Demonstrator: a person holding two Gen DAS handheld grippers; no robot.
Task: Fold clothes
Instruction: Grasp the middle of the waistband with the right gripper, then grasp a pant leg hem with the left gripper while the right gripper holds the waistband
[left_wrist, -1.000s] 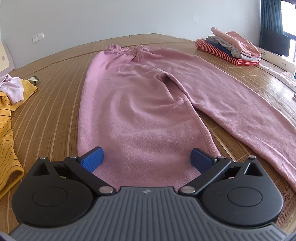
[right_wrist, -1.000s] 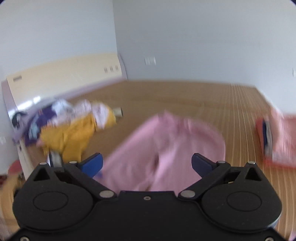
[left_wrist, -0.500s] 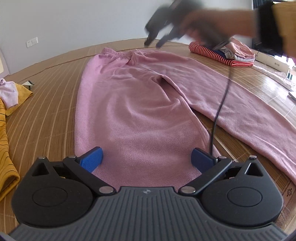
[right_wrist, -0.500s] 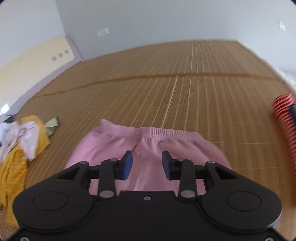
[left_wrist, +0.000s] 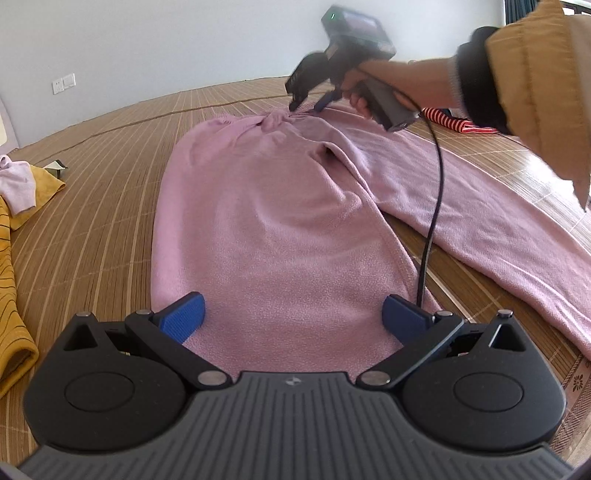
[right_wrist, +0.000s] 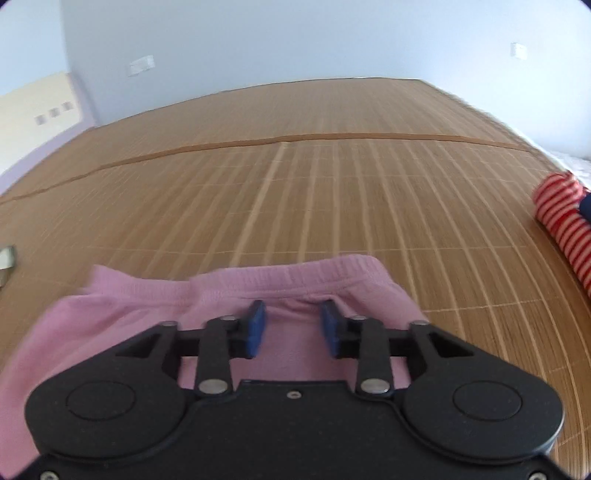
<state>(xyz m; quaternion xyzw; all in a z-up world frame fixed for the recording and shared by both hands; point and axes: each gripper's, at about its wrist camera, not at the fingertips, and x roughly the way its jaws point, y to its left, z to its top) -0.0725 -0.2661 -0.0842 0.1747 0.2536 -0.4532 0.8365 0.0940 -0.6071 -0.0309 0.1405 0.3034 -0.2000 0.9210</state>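
The pink trousers (left_wrist: 280, 229) lie spread flat on the bamboo mat (left_wrist: 103, 206), waistband at the far end, one leg running toward the left gripper (left_wrist: 293, 314) and the other slanting off to the right. The left gripper hovers over the near leg's cuff with its blue pads spread wide, the cloth lying between and below them, not pinched. At the far end the right gripper (right_wrist: 291, 328) is down on the waistband (right_wrist: 295, 275); its jaws are partly apart and opening, with bunched pink fabric between the pads. A person's hand (left_wrist: 373, 86) holds that tool. A striped folded pile (right_wrist: 565, 218) sits off to the right.
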